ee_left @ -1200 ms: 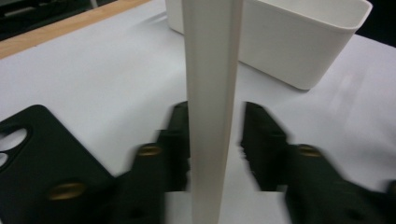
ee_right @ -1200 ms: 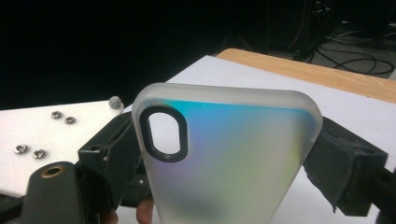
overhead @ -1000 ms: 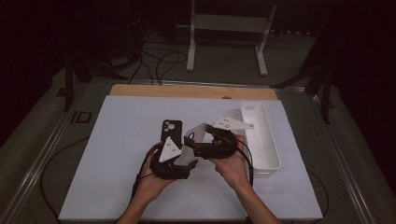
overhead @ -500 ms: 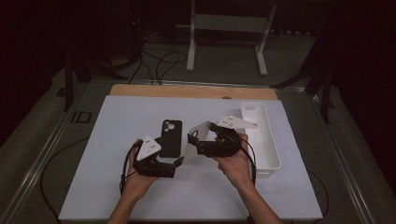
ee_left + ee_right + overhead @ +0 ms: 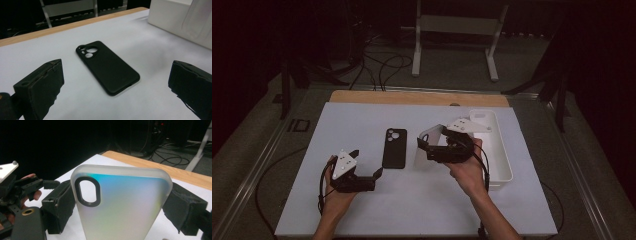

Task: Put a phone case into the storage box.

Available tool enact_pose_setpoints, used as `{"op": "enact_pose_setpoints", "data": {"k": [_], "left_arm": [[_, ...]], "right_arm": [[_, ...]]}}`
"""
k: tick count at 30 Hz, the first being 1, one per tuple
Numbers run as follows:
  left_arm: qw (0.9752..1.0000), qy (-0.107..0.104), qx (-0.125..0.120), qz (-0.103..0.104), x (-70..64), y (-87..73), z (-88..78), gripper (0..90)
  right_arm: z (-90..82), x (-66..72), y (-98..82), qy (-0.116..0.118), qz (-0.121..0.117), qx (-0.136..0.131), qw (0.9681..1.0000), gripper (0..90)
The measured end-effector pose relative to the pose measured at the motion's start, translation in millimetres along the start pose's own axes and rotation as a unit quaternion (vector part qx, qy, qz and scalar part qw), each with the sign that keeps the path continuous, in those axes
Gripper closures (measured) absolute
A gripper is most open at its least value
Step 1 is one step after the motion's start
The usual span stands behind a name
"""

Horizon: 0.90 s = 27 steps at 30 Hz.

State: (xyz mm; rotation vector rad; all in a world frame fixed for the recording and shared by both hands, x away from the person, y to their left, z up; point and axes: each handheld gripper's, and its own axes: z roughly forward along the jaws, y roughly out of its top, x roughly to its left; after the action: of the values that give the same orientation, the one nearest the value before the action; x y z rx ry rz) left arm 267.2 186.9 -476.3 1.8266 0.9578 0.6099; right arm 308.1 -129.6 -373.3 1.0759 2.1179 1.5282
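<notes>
A black phone case lies flat on the white mat, camera hole toward the far edge. My left gripper sits just left of and nearer than it. Its jaws have just been opening and stand open with nothing between them. In the left gripper view the black case lies ahead of both pads. My right gripper is shut on a frosted, iridescent phone case, held upright above the mat. Its pads press the frosted case's two long edges.
A white tray stands at the right of the mat, just behind my right hand. Its wall shows at the upper right of the left gripper view. A wooden strip runs along the mat's far edge. Cables and stand legs lie beyond.
My left gripper has drawn back to the left and toward the person, away from the black case, which stays on the mat. The right gripper and its frosted case have kept still.
</notes>
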Motion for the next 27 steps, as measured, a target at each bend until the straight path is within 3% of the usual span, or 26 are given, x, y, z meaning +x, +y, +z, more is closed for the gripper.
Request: {"op": "enact_pose_setpoints", "data": {"k": [13, 27], "left_arm": [[0.9997, 0.021, 0.001, 0.009, 1.6, -7.7, 1.2, 0.8], [0.9994, 0.031, 0.005, 0.015, 3.4, -10.7, 1.2, 0.8]], "right_arm": [[-4.1, -17.9, 15.6, -0.029, -0.008, -0.004, 0.9995, 17.1], [-6.2, -50.5, 37.1, -0.067, 0.007, -0.016, 0.9976, 17.1]]}}
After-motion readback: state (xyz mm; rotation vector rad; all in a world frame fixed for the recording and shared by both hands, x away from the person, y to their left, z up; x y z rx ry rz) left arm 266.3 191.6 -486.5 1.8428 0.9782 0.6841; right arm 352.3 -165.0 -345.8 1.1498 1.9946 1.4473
